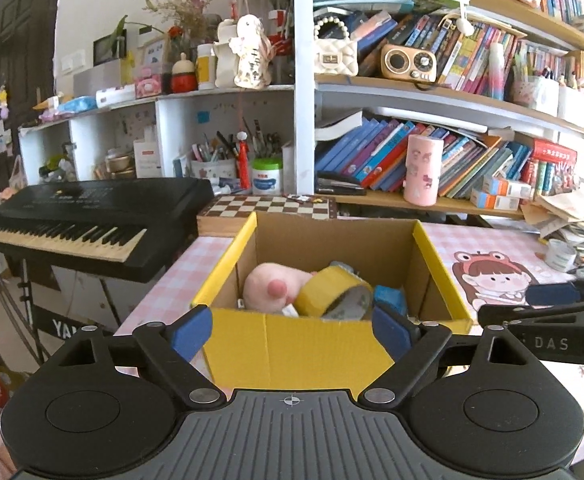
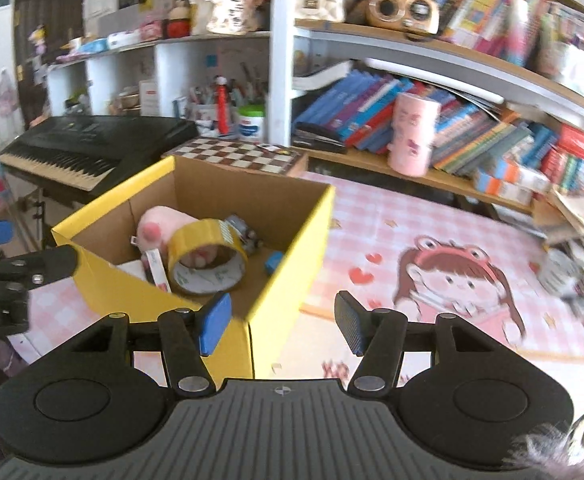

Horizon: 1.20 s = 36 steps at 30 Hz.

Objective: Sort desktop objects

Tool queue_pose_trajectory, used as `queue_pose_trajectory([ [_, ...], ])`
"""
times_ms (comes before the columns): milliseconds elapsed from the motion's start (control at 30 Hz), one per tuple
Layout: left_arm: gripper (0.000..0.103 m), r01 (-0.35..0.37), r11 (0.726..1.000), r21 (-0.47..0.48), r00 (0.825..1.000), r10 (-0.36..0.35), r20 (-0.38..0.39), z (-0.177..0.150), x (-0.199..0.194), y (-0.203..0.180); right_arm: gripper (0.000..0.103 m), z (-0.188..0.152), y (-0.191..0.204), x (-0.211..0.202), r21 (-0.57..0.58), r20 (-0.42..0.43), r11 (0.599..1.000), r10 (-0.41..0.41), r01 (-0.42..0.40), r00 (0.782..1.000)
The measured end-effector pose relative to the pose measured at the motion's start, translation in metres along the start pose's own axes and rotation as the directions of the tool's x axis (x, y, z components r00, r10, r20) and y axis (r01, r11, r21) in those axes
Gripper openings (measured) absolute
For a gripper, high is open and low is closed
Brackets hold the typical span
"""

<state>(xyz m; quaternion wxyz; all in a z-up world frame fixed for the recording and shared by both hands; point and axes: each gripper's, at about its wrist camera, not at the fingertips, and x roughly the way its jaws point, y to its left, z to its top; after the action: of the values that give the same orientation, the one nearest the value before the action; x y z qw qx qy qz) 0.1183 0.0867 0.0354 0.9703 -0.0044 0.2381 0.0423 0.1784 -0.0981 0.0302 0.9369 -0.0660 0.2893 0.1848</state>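
Left wrist view: left claw [image 1: 292, 330] is hanging spread apart, holding nothing, fingers straddling the near wall of the yellow box [image 1: 292, 344] sitting on the pink-checked bench [image 1: 492, 248]. Inside the box a roll of yellow tape [image 1: 334, 290] is leaning on a pink plush toy [image 1: 272, 286], a small blue thing [image 1: 390, 294] just beside. Right wrist view: right claw [image 2: 284, 326] is also hanging apart and empty, over the box's near corner [image 2: 296, 248]; same tape [image 2: 208, 258] and plush [image 2: 154, 230] are lying in the box. Picture is blurring at the right, so bench-edge clutter is unclear. Judging: tape looks stiff, light, smooth, best pinched across its rim; plush looks soft and squashy, so grab it mid-body.
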Motion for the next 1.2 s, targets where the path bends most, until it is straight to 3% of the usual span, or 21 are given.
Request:
queue_pose_trajectory([
  [633, 0.095, 0.048, 0.999, 0.011, 0.998, -0.048, -0.028, -0.053, -0.060, 0.000, 0.061, -0.076, 0.035, -0.074, 0.076, -0.023, 0.992, -0.097, 0.098, 0.995],
  [867, 0.095, 0.049, 0.999, 0.009, 0.999, -0.049, -0.025, -0.059, -0.064, 0.003, 0.065, -0.089, 0.034, -0.086, 0.120, -0.034, 0.980, -0.155, 0.158, 0.987],
  [1200, 0.095, 0.029, 0.999, 0.037, 1.000, -0.029, -0.008, -0.058, -0.061, -0.001, 0.068, -0.090, 0.032, -0.086, 0.136, -0.034, 0.976, -0.167, 0.170, 0.985],
])
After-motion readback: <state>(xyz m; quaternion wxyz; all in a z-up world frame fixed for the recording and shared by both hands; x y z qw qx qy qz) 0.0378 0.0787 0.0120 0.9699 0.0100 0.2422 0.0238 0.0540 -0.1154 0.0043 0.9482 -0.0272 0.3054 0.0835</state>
